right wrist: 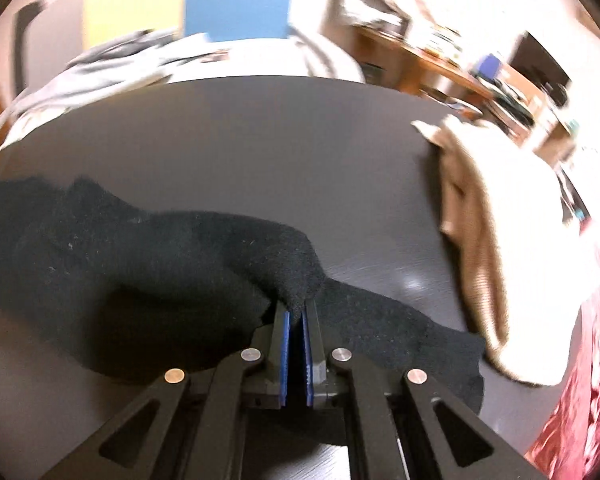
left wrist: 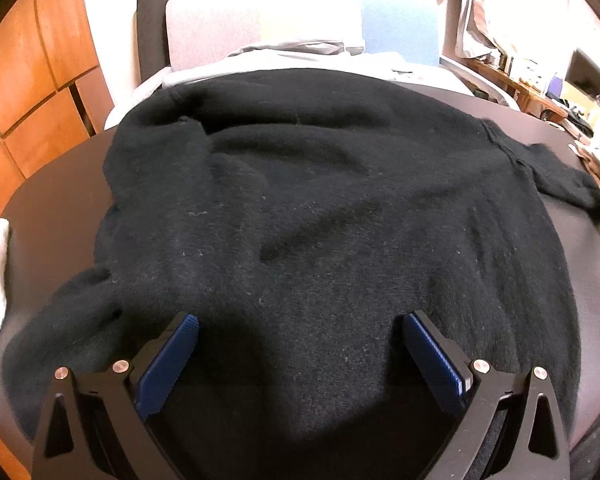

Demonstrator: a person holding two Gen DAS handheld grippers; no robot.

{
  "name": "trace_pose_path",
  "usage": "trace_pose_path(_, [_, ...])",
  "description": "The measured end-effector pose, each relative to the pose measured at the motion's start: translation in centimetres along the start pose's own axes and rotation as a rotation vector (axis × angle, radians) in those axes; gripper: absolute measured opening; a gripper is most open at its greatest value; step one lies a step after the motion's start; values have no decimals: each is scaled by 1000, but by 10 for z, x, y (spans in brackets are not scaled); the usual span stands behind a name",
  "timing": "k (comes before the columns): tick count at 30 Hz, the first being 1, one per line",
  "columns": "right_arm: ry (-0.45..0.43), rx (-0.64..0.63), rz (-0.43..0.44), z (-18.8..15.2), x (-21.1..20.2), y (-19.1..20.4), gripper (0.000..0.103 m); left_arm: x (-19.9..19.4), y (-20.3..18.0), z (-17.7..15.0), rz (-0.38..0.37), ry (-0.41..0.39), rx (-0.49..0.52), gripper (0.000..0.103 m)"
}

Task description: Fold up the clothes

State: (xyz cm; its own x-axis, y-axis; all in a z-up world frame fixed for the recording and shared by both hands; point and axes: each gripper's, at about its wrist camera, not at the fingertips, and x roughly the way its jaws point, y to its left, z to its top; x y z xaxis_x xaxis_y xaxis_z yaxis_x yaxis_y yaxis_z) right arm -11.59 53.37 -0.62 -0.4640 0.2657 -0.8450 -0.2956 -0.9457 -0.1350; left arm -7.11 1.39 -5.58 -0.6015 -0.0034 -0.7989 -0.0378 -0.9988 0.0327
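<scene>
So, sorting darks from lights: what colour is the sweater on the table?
Black all over. The sweater shows best in the left wrist view, spread flat.

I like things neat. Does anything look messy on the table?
Yes. The black sweater lies rumpled, one sleeve pinched up in the right gripper. A beige cloth hangs crumpled over the table edge.

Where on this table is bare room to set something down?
Bare dark table lies beyond the black sweater, up to the far edge. Its right side is crowded by a beige garment and a red cloth.
</scene>
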Motion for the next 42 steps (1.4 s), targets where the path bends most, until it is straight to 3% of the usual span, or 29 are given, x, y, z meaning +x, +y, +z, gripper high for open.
trace_pose_path(2, [-8, 69, 17, 4, 5, -8, 7, -1, -5, -1, -5, -4, 3, 103])
trace_pose_path(5, [-14, 151, 33, 14, 13, -20, 28, -1, -12, -2, -13, -10, 14, 103])
trace_pose_path(6, [-4, 185, 23, 15, 11, -21, 28, -1, -15, -2, -17, -11, 19, 103])
trace_pose_path(7, [-7, 229, -26, 14, 6, -26, 28, -1, -17, -2, -21, -13, 23, 103])
trace_pose_path(9, [-93, 289, -122, 8, -26, -15, 28, 0, -22, -1, -29, -17, 30, 103])
trace_pose_path(11, [-206, 284, -34, -1, -66, 21, 31, 0, -26, 0, -35, -18, 36, 103])
trace_pose_path(12, [-237, 249, 62, -6, -79, 46, 31, -1, -27, 1, -43, -15, 40, 103])
trace_pose_path(14, [-229, 102, 274, -16, -93, 116, 31, -3, -30, 3, -57, -8, 49, 103])
trace_pose_path(17, [-175, -164, 510, -42, -112, 232, 31, -17, -21, 4, -85, -17, 53, 98])
trace_pose_path(19, [-152, -291, 529, -59, -109, 286, 31, -37, -8, 4, -98, -49, 47, 96])
trace_pose_path(22, [-75, -420, 481, -82, -93, 351, 31, -72, 29, 3, -75, -133, 13, 96])
trace_pose_path(23, [-71, -434, 455, -84, -81, 357, 31, -79, 45, 3, -51, -148, -2, 96])
trace_pose_path(25, [-145, -504, 385, -95, -89, 368, 31, -84, 82, 2, 3, -148, -18, 99])
trace_pose_path(27, [-171, -548, 347, -97, -98, 369, 34, -82, 119, -5, 60, -118, -29, 99])
trace_pose_path(31, [-139, -389, 351, -82, -91, 344, 49, -69, 171, -28, 80, -17, -50, 99])
trace_pose_path(34, [-156, -282, 406, -85, -91, 336, 50, -67, 184, -43, -23, 18, -117, 99])
trace_pose_path(38, [-190, -338, 330, -89, -91, 346, 52, -81, 176, -49, -83, -73, -121, 103])
trace_pose_path(42, [-191, -312, 356, -86, -88, 337, 53, -53, 154, -50, 17, 17, 29, 103])
